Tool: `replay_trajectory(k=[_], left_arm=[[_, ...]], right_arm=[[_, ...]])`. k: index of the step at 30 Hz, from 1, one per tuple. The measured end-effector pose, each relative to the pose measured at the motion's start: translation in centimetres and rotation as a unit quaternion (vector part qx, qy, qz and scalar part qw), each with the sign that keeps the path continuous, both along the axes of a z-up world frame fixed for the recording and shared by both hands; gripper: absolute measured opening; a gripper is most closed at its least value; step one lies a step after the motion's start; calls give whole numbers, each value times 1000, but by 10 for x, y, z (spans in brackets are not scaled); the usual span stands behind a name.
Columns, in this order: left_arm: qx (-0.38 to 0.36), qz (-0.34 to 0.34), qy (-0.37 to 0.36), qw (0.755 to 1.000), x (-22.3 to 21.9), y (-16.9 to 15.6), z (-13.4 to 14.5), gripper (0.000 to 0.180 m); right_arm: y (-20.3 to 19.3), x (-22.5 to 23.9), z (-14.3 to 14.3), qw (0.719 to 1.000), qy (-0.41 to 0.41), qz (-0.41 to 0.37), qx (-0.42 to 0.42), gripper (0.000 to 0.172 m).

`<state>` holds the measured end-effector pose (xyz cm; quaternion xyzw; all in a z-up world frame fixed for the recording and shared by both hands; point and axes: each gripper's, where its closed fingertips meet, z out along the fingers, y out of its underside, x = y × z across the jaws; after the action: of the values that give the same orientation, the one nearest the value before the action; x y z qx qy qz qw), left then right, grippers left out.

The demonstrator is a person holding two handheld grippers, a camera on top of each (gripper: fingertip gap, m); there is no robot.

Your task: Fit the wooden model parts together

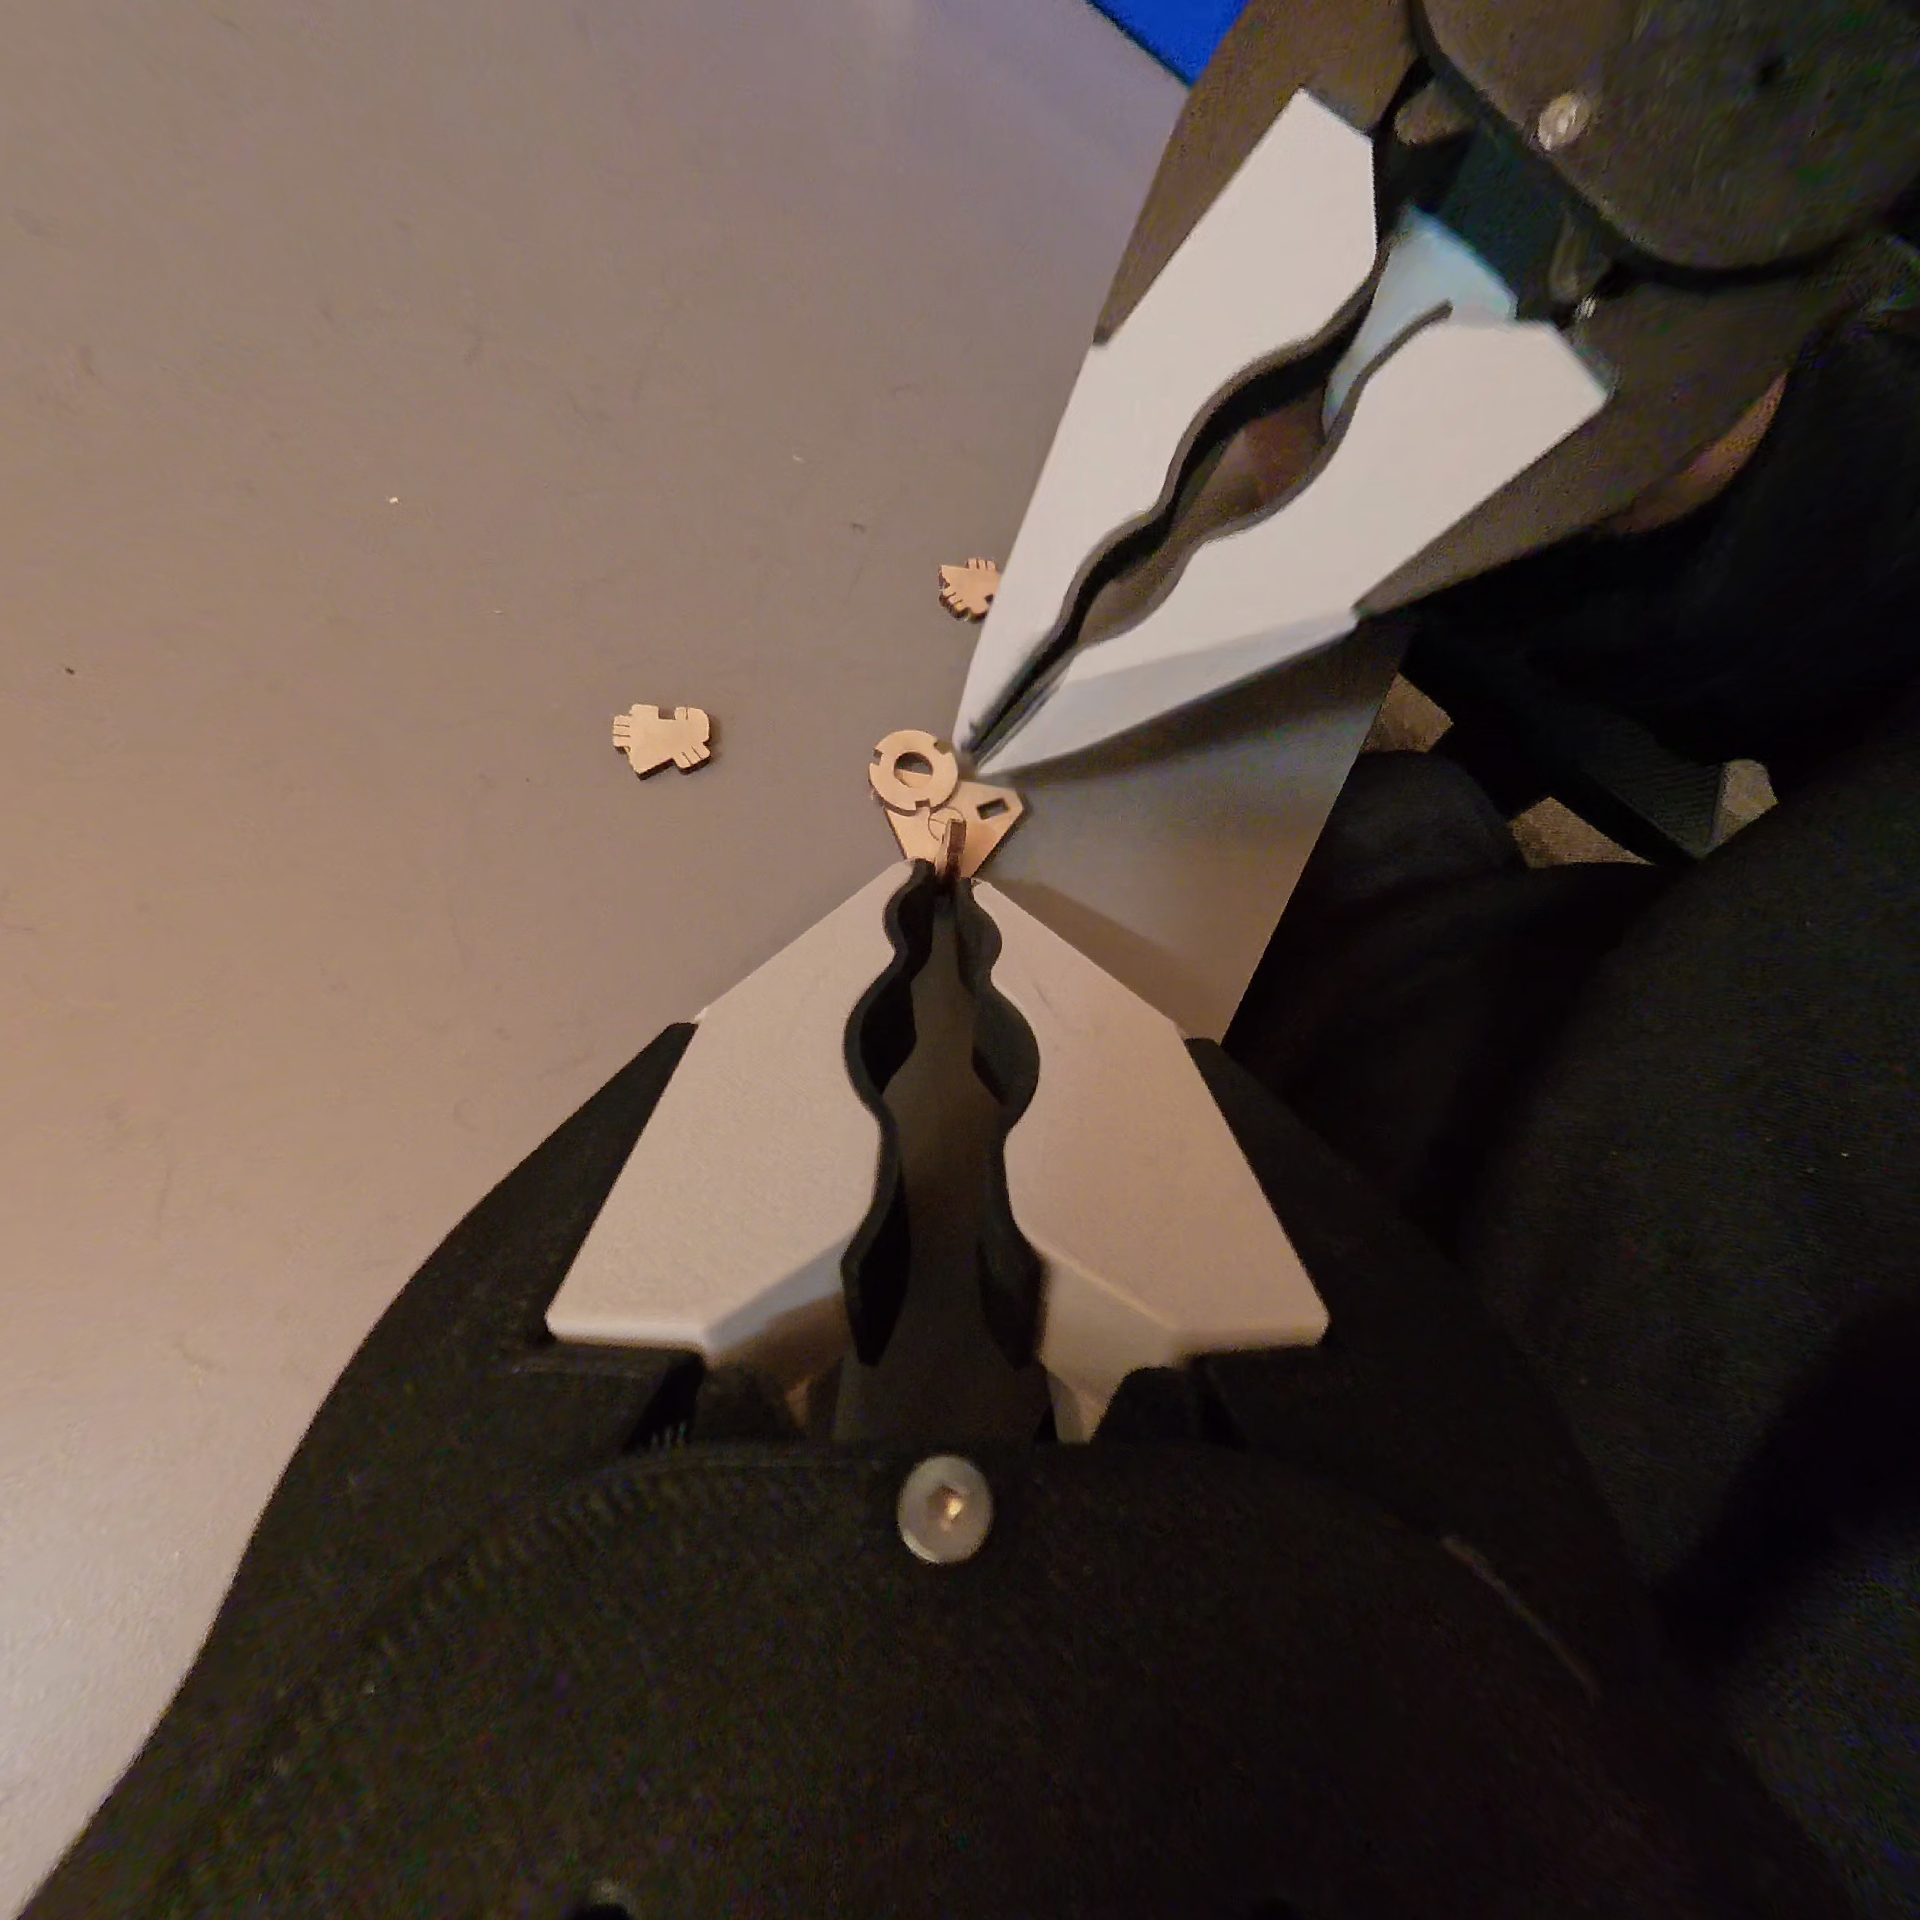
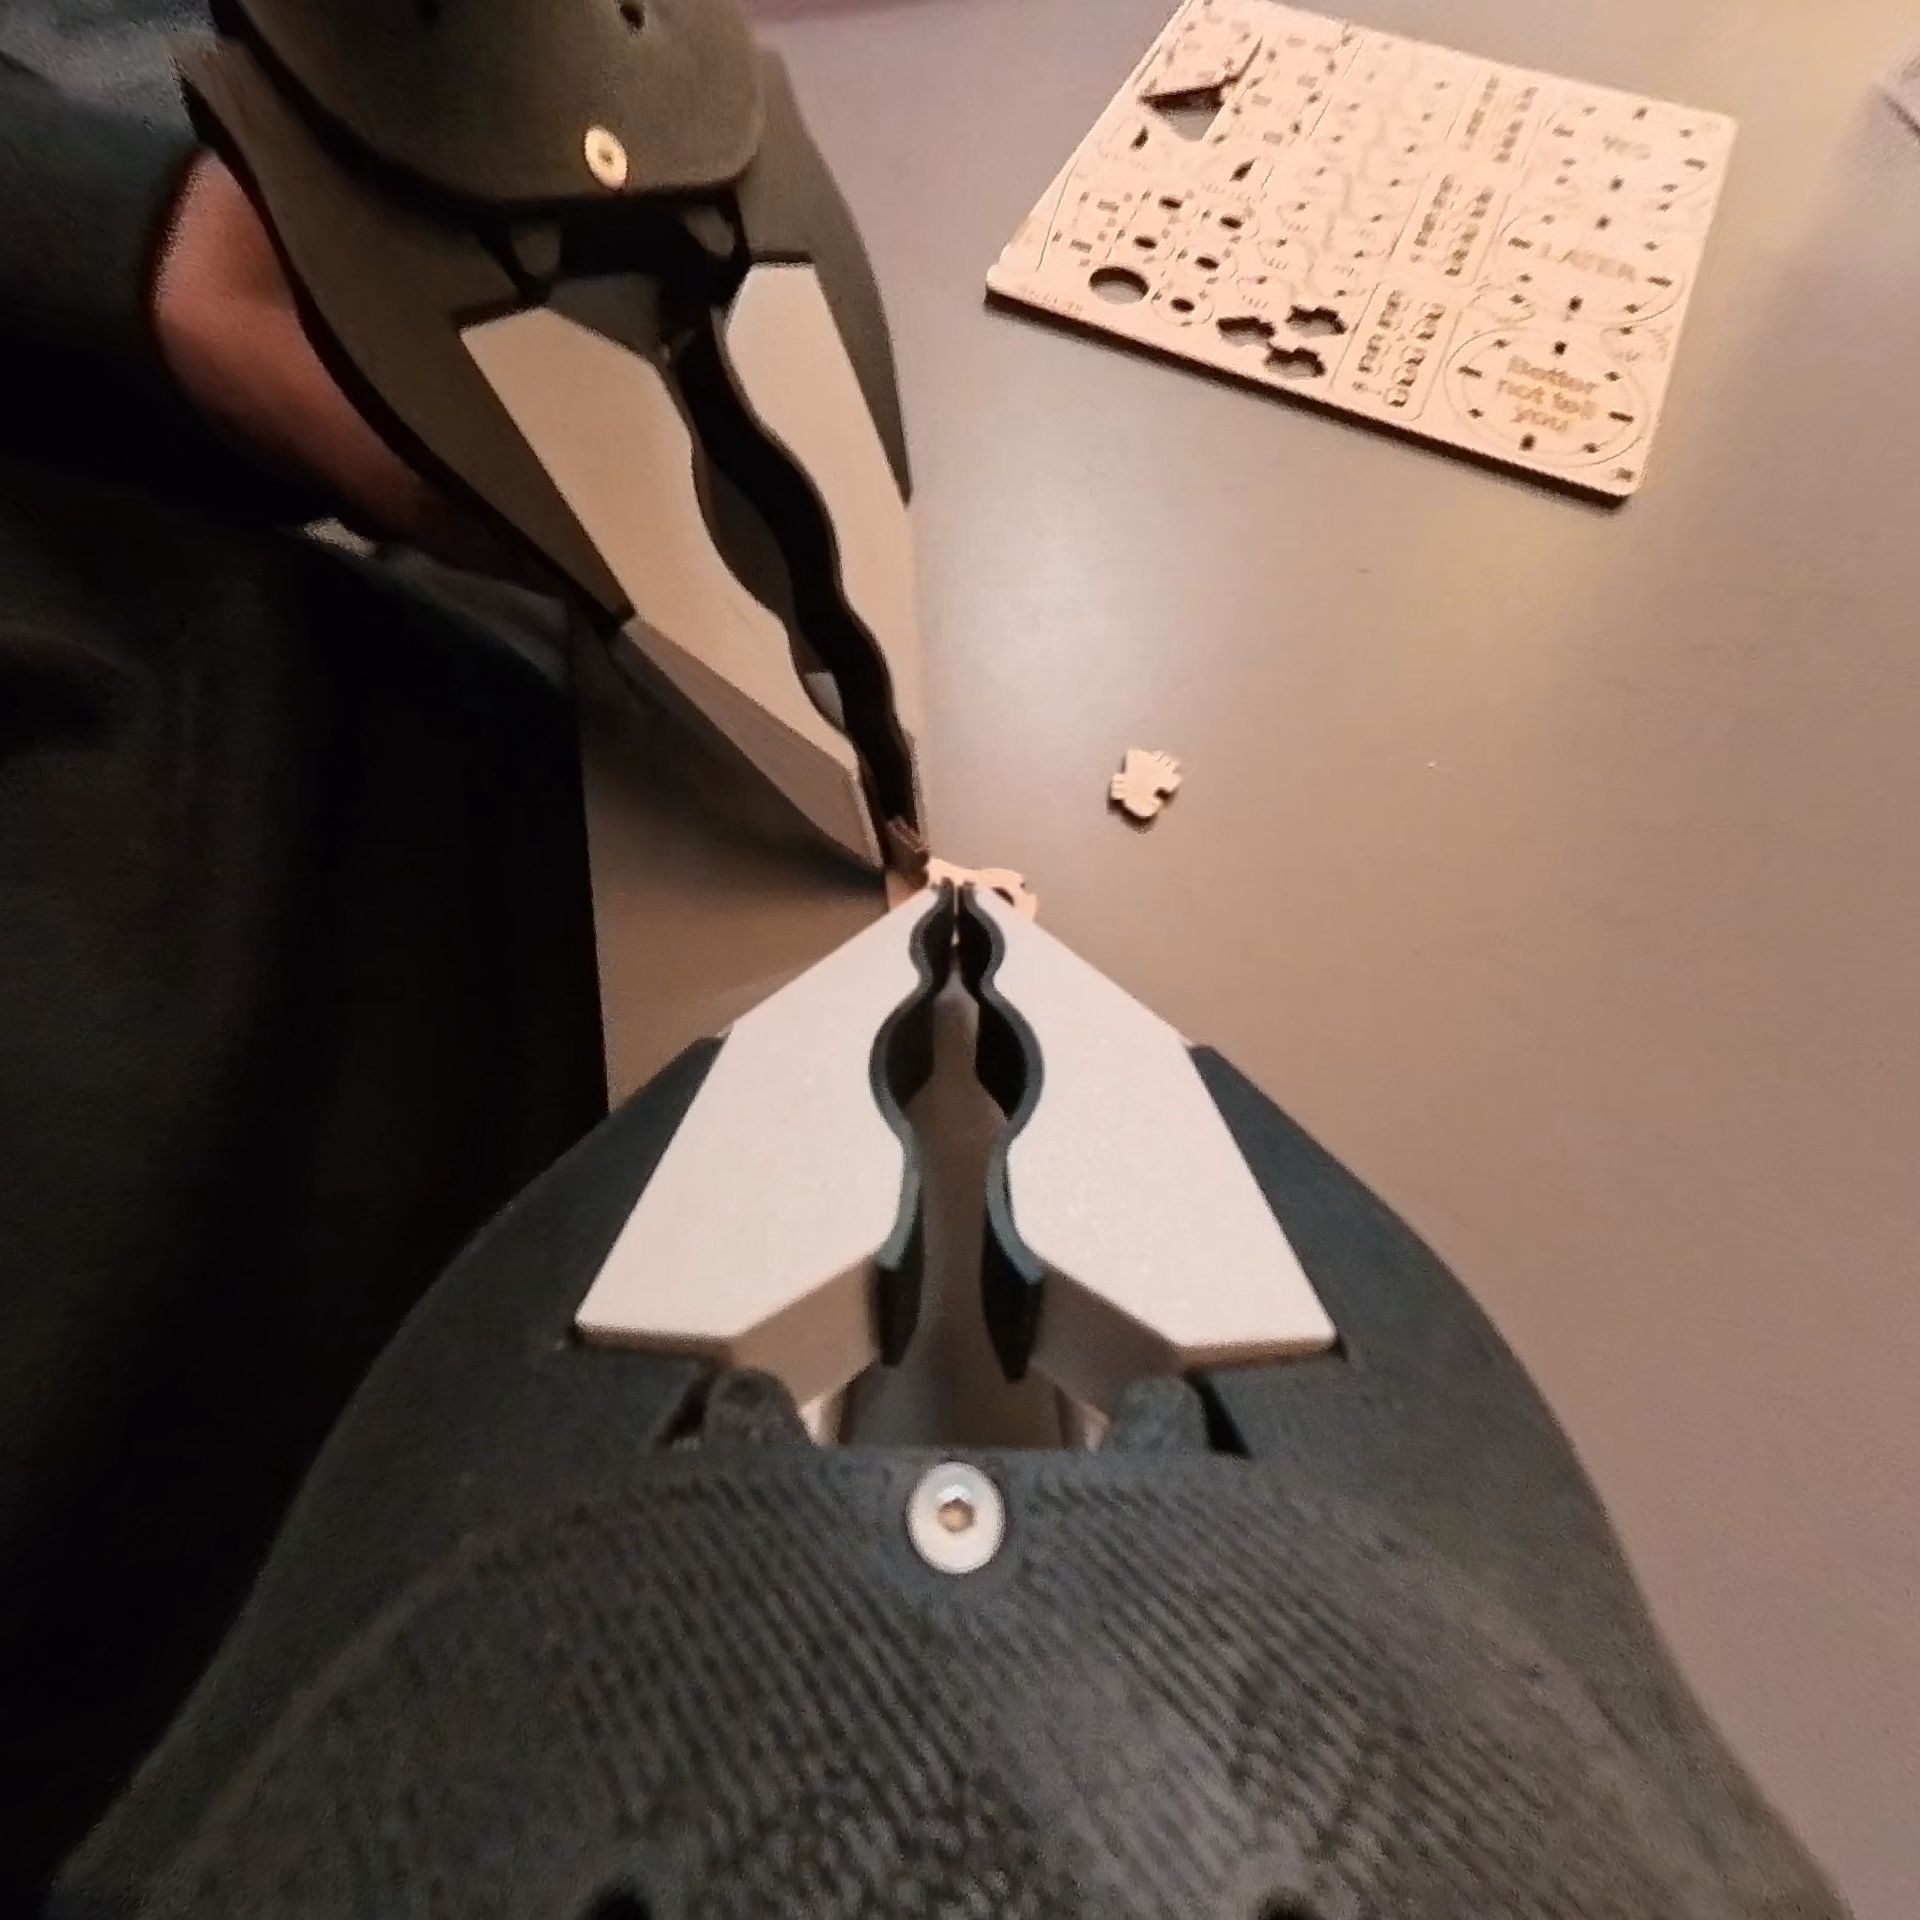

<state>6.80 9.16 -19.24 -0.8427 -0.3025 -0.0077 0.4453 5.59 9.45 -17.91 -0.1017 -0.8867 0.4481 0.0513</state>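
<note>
My left gripper (image 1: 940,878) is shut on a small wooden peg (image 1: 948,847). The peg stands on end at a hole in a flat, triangular wooden plate (image 1: 992,821) on the grey table (image 1: 416,416). A wooden ring with notches (image 1: 912,771) lies partly over that plate. My right gripper (image 1: 971,743) comes in from the upper right with its fingertips together, right at the ring's edge. In the right wrist view my right gripper (image 2: 956,899) is shut just before the pale wooden parts (image 2: 1003,881). The left gripper (image 2: 902,831) pinches the peg from the upper left.
Two small loose wooden cut-outs lie on the table (image 1: 663,740) (image 1: 971,590); one also shows in the right wrist view (image 2: 1148,781). A laser-cut wooden sheet (image 2: 1371,239) with several parts punched out lies farther back. A person's dark clothing (image 1: 1610,1143) borders the table edge. Left and right tips are no more than a few centimetres apart.
</note>
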Motion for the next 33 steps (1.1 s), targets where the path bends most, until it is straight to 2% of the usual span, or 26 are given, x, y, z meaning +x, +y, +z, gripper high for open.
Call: replay_trajectory(k=[1,5,9,17,19,20,28,33], left_arm=[[0,-1,0,1000,0,0,0,3],[0,-23,-9,1000,5,3,0,3],[-21,-45,-3,999,7,4,0,3],[-41,-72,3,997,6,5,-1,2],[-42,-74,2,996,6,5,-1,2],[-42,-75,2,996,5,4,-1,2],[-32,-75,-7,997,5,5,-1,2],[-32,-78,-14,996,7,5,-1,2]], right_arm=[[1,-1,4,1000,-10,0,-13,2],[7,-6,5,999,-21,42,-15,33],[10,-4,1,990,-14,139,5,42],[8,1,-15,965,-36,252,58,36],[7,3,-14,961,-40,267,56,30],[8,4,-14,960,-41,272,57,17],[5,1,-5,970,-41,240,23,14],[6,10,-11,970,-33,239,37,14]])
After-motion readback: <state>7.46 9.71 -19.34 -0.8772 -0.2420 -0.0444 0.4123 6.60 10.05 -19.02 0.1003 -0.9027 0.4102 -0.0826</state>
